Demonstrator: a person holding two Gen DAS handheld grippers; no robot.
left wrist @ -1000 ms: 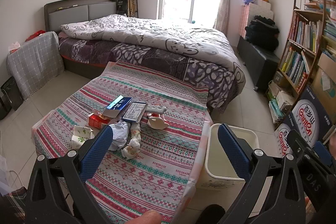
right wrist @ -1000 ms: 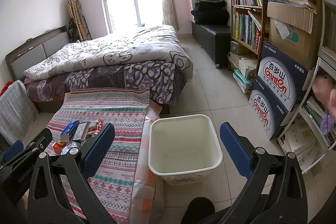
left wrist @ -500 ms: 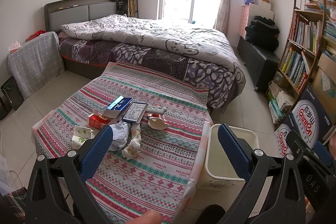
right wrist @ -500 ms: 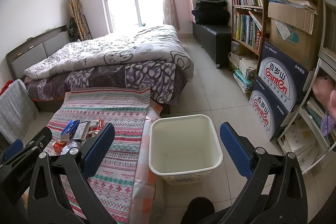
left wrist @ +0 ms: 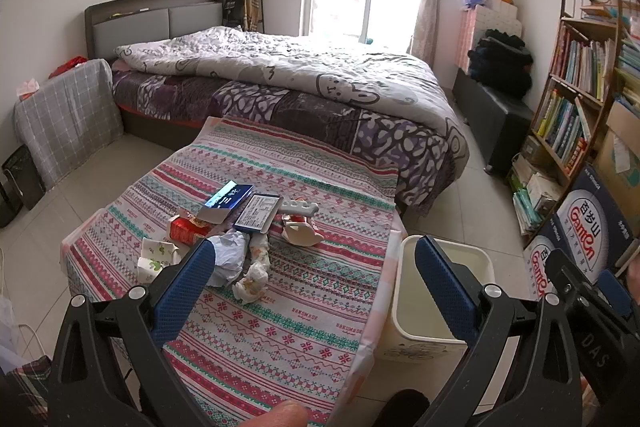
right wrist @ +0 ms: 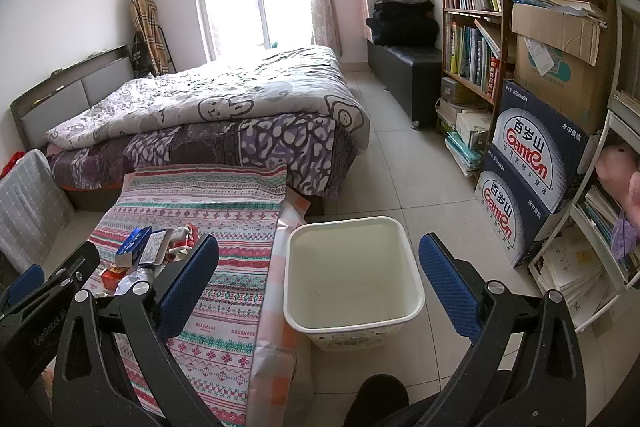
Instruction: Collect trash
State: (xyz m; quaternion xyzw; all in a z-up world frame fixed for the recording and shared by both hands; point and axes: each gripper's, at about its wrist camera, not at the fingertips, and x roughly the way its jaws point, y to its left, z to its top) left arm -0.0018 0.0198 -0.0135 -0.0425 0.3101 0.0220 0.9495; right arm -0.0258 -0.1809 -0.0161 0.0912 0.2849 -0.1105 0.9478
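Note:
Trash lies in a cluster on the patterned tablecloth (left wrist: 280, 307): crumpled white paper (left wrist: 228, 257), a twisted wrapper (left wrist: 254, 273), a red carton (left wrist: 186, 229), a blue box (left wrist: 228, 201), a dark packet (left wrist: 258, 213), a white floral box (left wrist: 154, 259) and a white-red piece (left wrist: 300, 227). The white bin (right wrist: 352, 277) stands on the floor right of the table and looks empty. My left gripper (left wrist: 316, 267) is open, held above the table's near part. My right gripper (right wrist: 318, 275) is open above the bin. The trash cluster shows at left in the right wrist view (right wrist: 152, 251).
A bed (left wrist: 300, 87) stands behind the table. A bookshelf (right wrist: 472, 27) and stacked water cartons (right wrist: 536, 167) line the right wall, with papers on the floor. A black bench (right wrist: 404, 67) sits by the window. A covered grey-checked object (left wrist: 68, 111) stands at left.

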